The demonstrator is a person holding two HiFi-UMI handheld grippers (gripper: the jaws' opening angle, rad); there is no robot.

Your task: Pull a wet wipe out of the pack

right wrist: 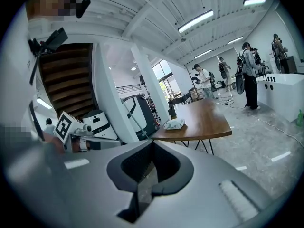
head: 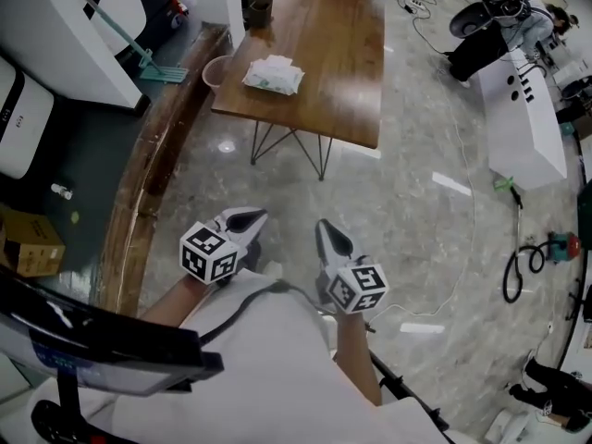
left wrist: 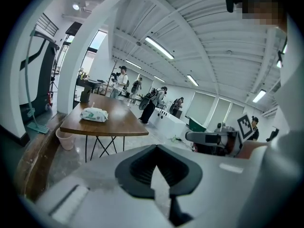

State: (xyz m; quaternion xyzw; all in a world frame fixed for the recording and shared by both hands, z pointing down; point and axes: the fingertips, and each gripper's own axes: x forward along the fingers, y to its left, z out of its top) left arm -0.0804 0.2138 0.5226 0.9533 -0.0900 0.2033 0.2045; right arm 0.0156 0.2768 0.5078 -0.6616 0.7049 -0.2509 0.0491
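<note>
1. One stretch of grey stone-patterned floor (head: 416, 202) separates the person from the furniture, with a thin white cable (head: 462, 248) trailing across it.
2. One long white counter unit (head: 523, 123) stands well to the right of the table.
3. One brown wooden table on thin black metal legs (head: 333, 63) stands well ahead of both grippers.
4. Two hand-held tools hover near the person's body: the left gripper (head: 248, 216) and the right gripper (head: 329, 231), each with jaws pressed together on nothing, tips aimed toward the table.
5. One pale round bin (head: 217, 70) sits on the floor just beside the table's left edge.
6. One white-and-green soft pack of wet wipes (head: 273, 74) lies flat near the table's left edge, well apart from both grippers. Its long axis runs left to right across the tabletop in the head view.
</note>
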